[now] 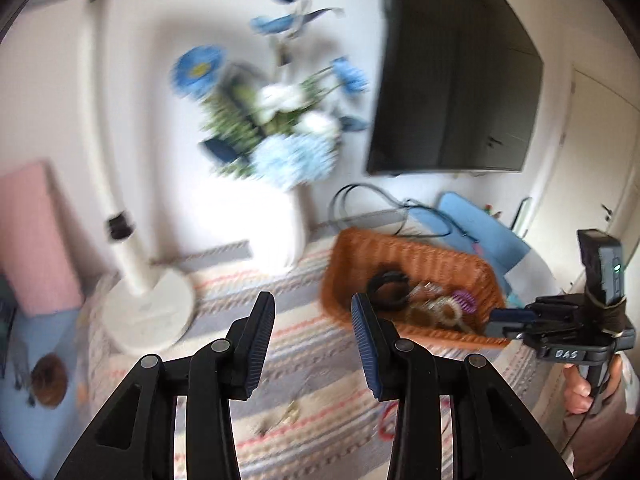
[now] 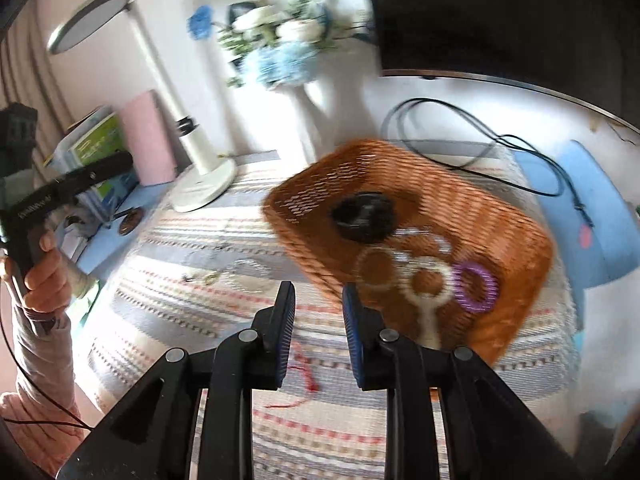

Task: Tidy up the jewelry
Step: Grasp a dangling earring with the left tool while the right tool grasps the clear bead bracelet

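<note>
Wicker basket (image 2: 500, 216) already holds rings and a black band (image 2: 366, 216). Both hand-held grippers, left (image 1: 312, 320) and right (image 2: 318, 306), gape empty; next, probably the red string (image 2: 306, 376) lying before the basket.

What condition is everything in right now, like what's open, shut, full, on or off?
Left claw: open, holding nothing.
Right claw: open, holding nothing.
Basket: upright on the striped cloth, holding rings and hair ties.
Purple ring: lying inside the basket.
Desk lamp: standing, appears off.
Screen: dark.
Vase: upright, full of flowers.
Red string: loose on the cloth.
</note>
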Available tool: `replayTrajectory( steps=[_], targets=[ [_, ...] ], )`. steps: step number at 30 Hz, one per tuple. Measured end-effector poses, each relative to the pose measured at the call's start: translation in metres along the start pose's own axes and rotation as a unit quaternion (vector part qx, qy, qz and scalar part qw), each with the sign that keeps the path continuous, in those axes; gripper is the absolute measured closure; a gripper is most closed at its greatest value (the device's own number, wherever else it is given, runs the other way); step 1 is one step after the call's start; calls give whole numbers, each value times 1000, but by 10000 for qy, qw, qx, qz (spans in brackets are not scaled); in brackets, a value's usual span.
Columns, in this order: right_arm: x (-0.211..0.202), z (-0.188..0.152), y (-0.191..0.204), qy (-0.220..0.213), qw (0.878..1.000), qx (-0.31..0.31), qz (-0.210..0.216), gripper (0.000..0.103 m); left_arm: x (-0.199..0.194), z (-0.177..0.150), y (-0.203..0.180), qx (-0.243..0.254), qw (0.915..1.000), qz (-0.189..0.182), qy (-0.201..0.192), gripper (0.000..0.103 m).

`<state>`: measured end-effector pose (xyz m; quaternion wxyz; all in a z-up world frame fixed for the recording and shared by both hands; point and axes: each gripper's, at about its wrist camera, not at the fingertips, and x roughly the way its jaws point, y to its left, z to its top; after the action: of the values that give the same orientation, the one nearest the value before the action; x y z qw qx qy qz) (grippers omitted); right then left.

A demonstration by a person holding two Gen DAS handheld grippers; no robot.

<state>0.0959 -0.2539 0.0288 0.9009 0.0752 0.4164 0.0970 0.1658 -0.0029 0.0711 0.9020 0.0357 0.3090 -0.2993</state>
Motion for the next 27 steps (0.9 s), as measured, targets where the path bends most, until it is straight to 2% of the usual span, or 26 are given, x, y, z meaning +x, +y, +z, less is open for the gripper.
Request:
replayTrajectory(
  steps=[5,11,13,17,23,27],
  targets=[
    [27,-2,33,276,9991,-255,201,75,16,-44,34,-185,9982,317,471,62],
    [60,0,62,573,9961,-610,284,75,52,-86,53,-79,9931,372,1106,62],
    [73,0,71,691,9944,-751,279,75,57,-97,51,155,9914,378,1244,62],
    [99,-2,84,903,9900,-1046,273,75,71,-116,32,1132,9793,689,1530,62],
    [132,-5,89,1173,9842,-1316,149,75,89,-113,32,1444,9763,375,1567,62],
    [139,-3,92,1233,9819,-1414,276,75,93,-110,37,1505,9775,47,1478,62]
  ],
)
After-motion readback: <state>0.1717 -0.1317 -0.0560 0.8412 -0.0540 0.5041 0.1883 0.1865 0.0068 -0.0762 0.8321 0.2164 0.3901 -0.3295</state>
